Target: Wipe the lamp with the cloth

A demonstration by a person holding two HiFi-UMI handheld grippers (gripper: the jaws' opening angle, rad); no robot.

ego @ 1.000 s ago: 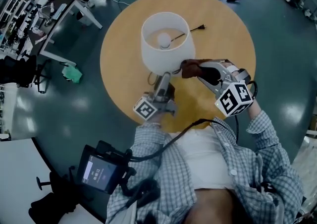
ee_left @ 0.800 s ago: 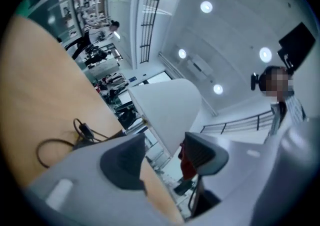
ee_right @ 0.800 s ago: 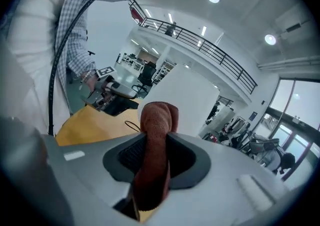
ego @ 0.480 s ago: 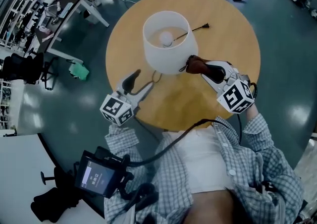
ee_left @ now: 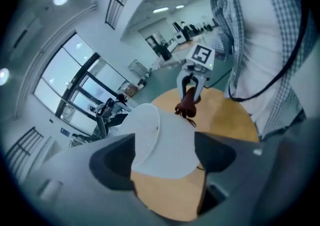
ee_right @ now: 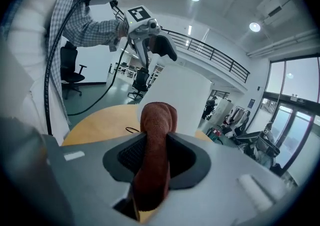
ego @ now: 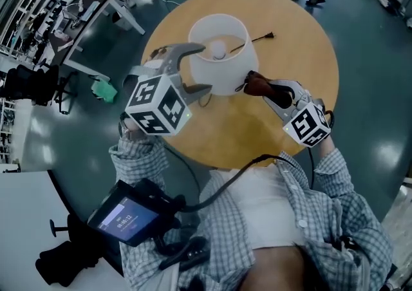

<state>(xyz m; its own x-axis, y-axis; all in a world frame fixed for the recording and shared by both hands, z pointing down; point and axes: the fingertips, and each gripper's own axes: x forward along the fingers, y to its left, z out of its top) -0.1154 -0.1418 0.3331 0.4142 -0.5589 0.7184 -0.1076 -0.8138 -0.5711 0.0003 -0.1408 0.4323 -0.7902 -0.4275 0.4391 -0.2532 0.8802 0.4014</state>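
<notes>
No word or number can be read for certain. In the head view, the handheld screen (ego: 125, 217) at seven o'clock shows a pale line of characters, too small to make out. The left marker cube (ego: 158, 104) at nine o'clock and the right marker cube (ego: 308, 125) at three o'clock bear only black-and-white square codes, no letters. In the right gripper view, a blue wall sign (ee_right: 252, 103) at three o'clock is too small to read.

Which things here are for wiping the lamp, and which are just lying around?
For the job:
lamp
cloth
right gripper, shut on the cloth
left gripper, jaws just opened, holding nothing

Lying about:
green thing on the floor
office chair
</notes>
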